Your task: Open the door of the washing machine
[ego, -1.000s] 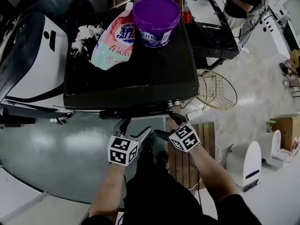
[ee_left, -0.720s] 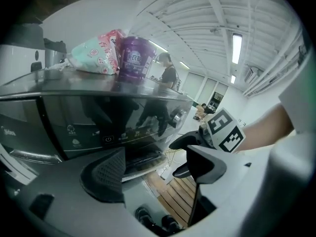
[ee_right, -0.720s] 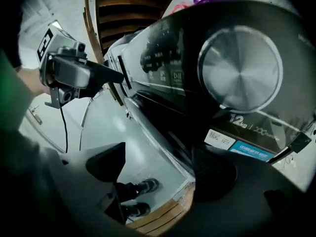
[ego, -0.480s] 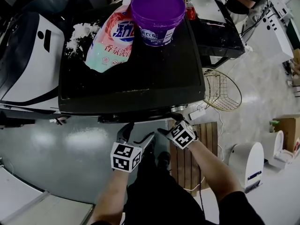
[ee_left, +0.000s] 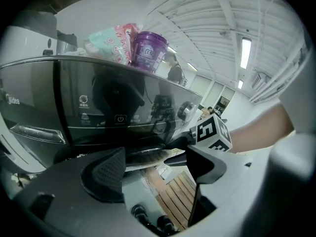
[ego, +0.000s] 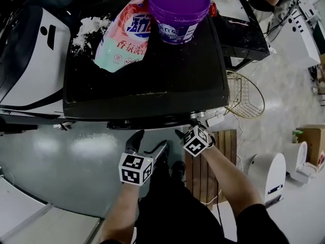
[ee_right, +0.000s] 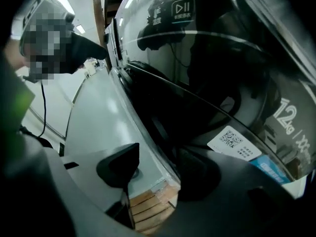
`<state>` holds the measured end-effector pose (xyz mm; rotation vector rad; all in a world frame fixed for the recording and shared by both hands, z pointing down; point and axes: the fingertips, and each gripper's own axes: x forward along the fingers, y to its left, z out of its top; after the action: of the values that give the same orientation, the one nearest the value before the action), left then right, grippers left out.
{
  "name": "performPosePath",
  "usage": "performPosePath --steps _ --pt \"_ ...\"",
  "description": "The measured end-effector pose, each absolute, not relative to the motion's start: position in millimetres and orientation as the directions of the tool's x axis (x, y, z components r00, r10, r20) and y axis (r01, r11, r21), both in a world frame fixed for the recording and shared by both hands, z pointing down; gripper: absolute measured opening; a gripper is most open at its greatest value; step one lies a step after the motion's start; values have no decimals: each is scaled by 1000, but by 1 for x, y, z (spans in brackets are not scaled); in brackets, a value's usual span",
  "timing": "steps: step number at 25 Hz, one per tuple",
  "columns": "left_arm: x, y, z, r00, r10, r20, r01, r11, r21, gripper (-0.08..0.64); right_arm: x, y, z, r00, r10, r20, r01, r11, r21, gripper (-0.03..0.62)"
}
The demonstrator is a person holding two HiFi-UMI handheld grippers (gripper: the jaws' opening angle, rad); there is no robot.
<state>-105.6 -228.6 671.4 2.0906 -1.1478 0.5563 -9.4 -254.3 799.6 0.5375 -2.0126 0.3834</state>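
Observation:
From above, the black washing machine [ego: 147,80] shows its flat top, with both grippers just below its front edge. In the right gripper view the dark round door [ee_right: 212,107] fills the picture, a QR sticker on its glass. My right gripper [ee_right: 158,172] straddles the door's rim. One finger lies against the glass side and the other stands outside, with a gap still showing. Its jaws are closing. My left gripper [ee_left: 155,169] hangs open and empty in front of the control panel [ee_left: 118,107], left of the right gripper's marker cube [ee_left: 210,135].
A pink-green detergent bag [ego: 124,34] and a purple bucket [ego: 177,9] sit on the machine's top. A white machine [ego: 30,60] stands at its left, a gold wire basket [ego: 244,95] at its right. Wooden slats [ego: 208,161] lie on the floor under the right arm.
My right gripper has drawn in close under the machine's front edge and rolled. The left gripper has barely shifted.

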Motion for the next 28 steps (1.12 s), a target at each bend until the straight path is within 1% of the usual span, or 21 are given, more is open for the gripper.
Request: performPosePath --steps 3,5,7,9,13,17,20,23,25,28 --pt "-107 -225 674 522 -558 645 -852 -378 363 405 -3 -260 807 -331 -277 902 -488 868 88 175" --pt "-107 -223 675 525 -557 644 -851 -377 367 403 0 -260 812 -287 -303 909 -440 884 156 164" --pt "-107 -222 677 526 -558 642 -850 -376 369 403 0 -261 813 -282 -303 910 -401 899 175 157" --pt "-109 -221 680 524 -555 646 -851 -374 368 403 0 -262 813 -292 -283 914 -384 910 159 149" --pt "-113 -217 684 512 -552 658 -857 -382 346 402 2 -260 812 -301 -246 921 -378 918 121 137" --pt "-118 -214 681 486 -562 670 -866 -415 280 402 2 -260 812 -307 -213 928 -375 923 87 130" --pt "-116 -209 679 489 -560 668 -862 -425 275 402 2 -258 811 -310 -186 932 -365 929 64 124" --pt "-116 -210 677 495 -566 660 -861 -423 282 402 4 -256 809 -305 -134 943 -308 951 36 108" --pt "-120 -212 677 492 -573 656 -864 -417 284 402 2 -256 811 -309 -147 940 -282 958 57 112" --pt "-121 -214 683 499 -574 649 -863 -395 314 402 0 -258 817 -277 -182 943 -279 955 103 118"
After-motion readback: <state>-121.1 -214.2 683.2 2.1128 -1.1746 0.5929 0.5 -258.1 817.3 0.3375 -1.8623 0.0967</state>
